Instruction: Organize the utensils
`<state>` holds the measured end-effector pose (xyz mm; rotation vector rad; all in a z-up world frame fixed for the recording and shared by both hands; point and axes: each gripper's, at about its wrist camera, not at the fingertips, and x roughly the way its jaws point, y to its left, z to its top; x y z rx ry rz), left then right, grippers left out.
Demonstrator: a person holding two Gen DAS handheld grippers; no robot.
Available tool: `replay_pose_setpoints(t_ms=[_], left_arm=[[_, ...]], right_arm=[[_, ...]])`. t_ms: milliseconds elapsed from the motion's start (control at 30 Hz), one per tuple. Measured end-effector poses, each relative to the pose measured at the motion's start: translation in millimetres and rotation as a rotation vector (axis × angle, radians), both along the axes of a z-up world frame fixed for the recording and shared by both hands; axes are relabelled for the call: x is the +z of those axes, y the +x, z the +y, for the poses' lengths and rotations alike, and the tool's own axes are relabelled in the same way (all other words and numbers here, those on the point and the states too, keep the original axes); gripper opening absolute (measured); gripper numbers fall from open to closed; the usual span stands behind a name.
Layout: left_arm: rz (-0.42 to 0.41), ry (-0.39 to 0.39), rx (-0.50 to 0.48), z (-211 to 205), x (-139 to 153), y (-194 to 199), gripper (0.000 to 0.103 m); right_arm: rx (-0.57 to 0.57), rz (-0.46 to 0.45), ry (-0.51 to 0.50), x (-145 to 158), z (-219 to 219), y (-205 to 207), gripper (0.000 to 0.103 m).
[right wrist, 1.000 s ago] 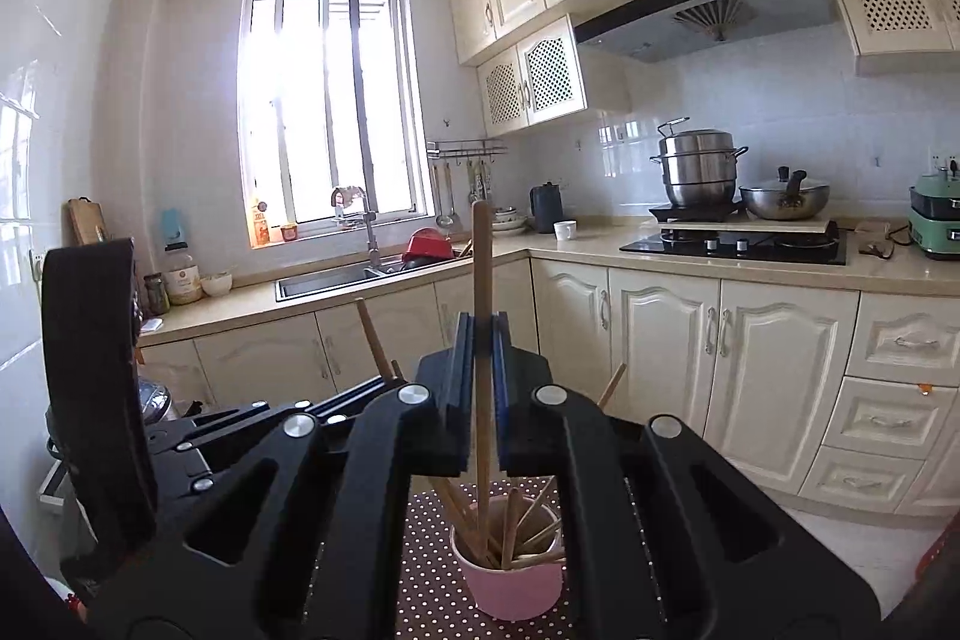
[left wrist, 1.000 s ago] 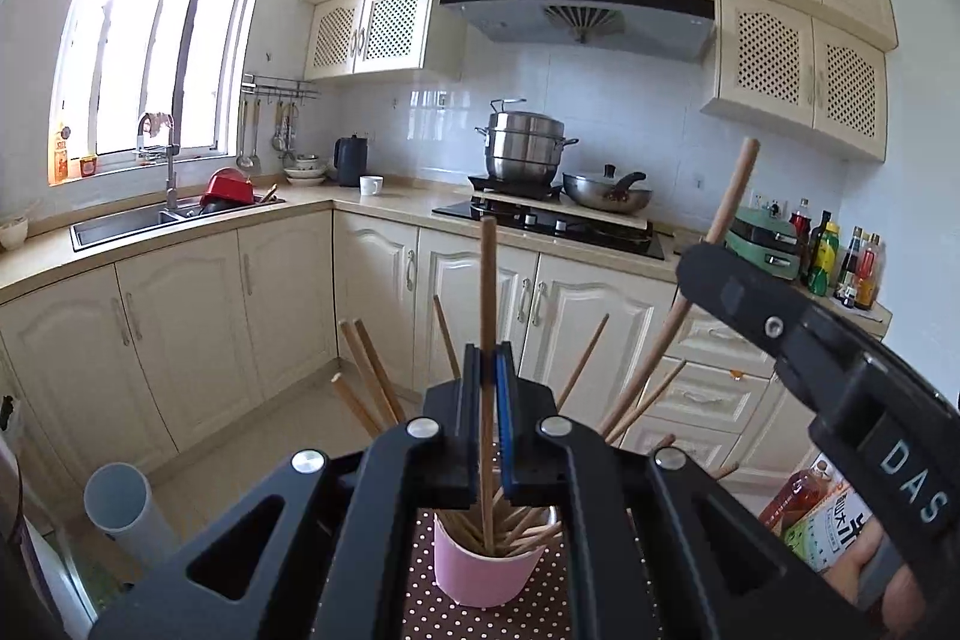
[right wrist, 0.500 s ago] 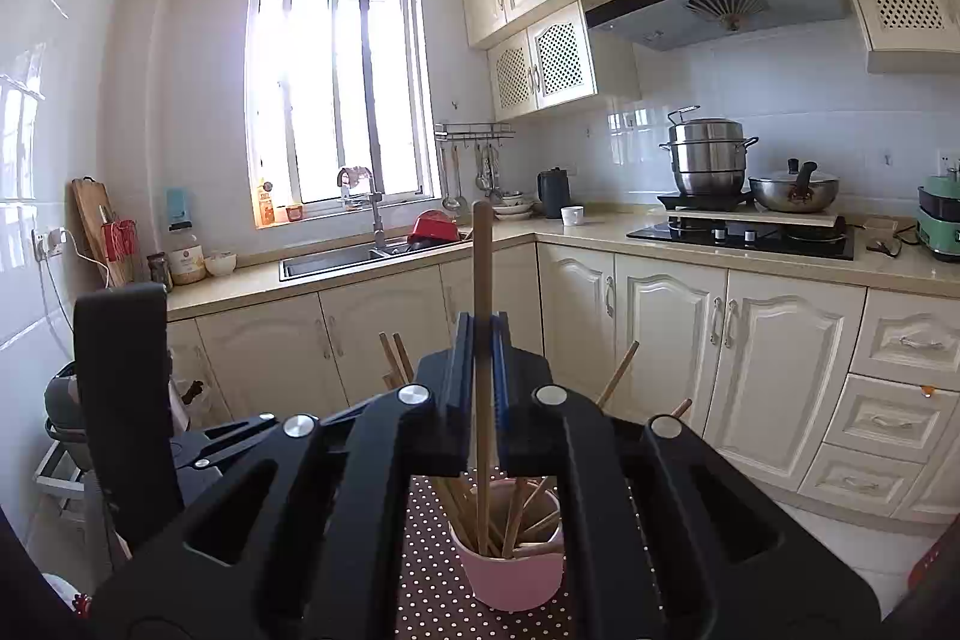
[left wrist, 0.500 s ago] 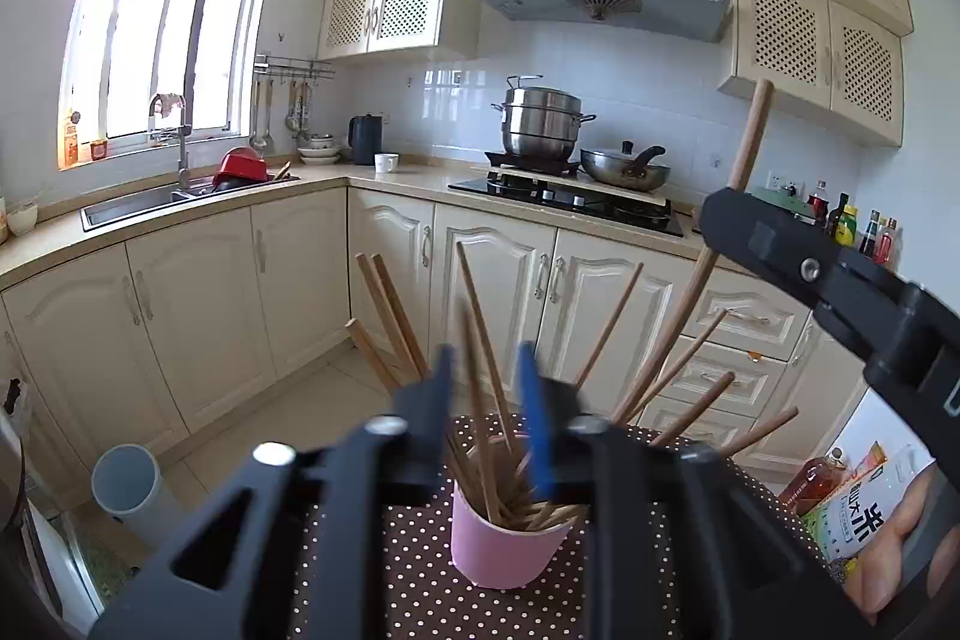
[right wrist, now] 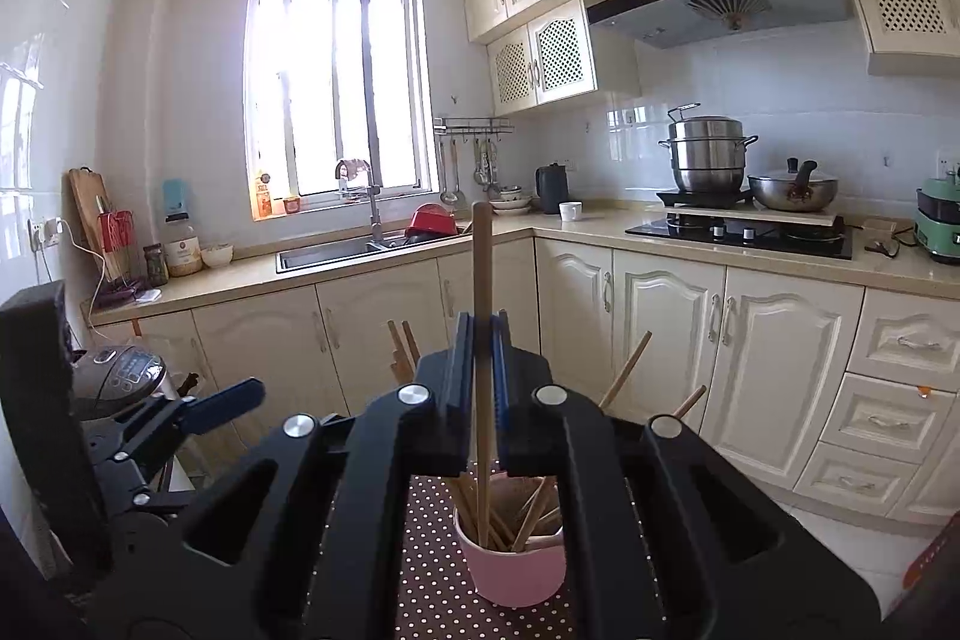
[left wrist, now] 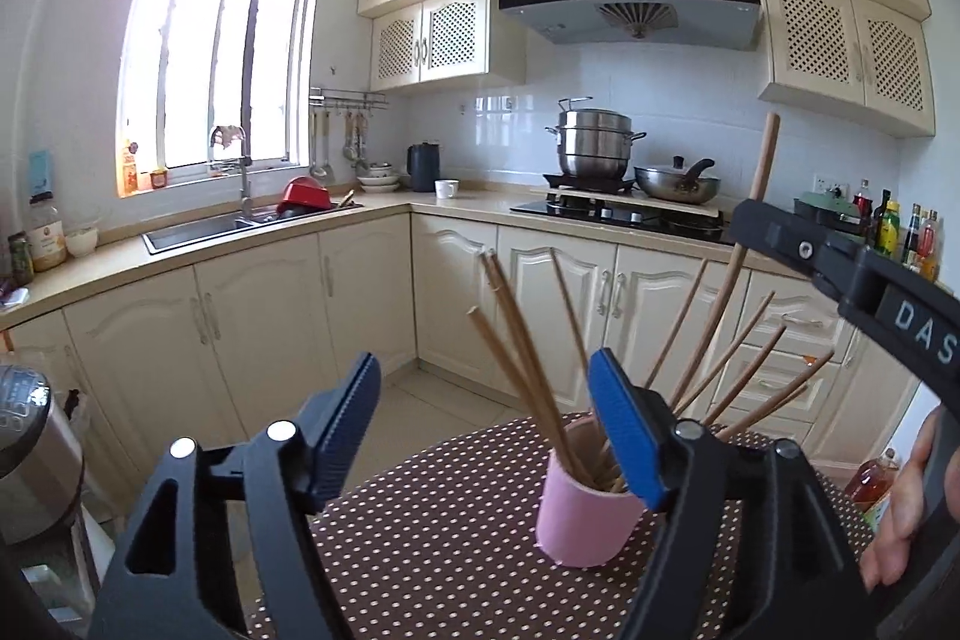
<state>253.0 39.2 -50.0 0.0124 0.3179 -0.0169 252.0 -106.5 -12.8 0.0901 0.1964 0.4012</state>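
Observation:
A pink cup full of wooden chopsticks stands on a brown polka-dot tablecloth. My left gripper is just in front of the cup. Its jaws are opening, and the blue pads touch nothing. The chopstick tops show in the gap but stand free in the cup. My right gripper is shut on one upright chopstick, whose lower end dips into the pink cup. From the left wrist view the right gripper hangs at the right, above the cup.
A rice cooker sits to the left of the table. At the right edge are a person's hand and a bottle. Cream cabinets, a sink and a stove line the far walls.
My left gripper let go of its chopstick, which now leans in the cup with the others. Its jaws spread wide and it sank and shifted left. The right gripper stayed put, still clamping its chopstick.

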Motion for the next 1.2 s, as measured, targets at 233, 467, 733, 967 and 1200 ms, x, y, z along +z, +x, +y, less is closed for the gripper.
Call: replay_pose_setpoints(t_ms=[233,467,733,967,1200], left_arm=[[0.006,0.012,0.05,20,-3,-15,0.073],[0.026,0.003,0.078,37,-5,-24,0.074],[0.023,-0.001,0.098,46,-5,-38,0.074],[0.007,-0.011,0.115,51,-4,-44,0.074],[0.008,-0.004,0.115,52,-3,-47,0.074]], right_arm=[[0.001,0.011,-0.042,-9,11,1,0.006],[0.001,0.05,-0.083,-22,19,5,0.006],[-0.012,0.079,-0.139,-37,27,6,0.007],[-0.028,0.115,-0.21,-58,36,11,0.007],[-0.045,0.112,-0.213,-62,34,7,0.008]])
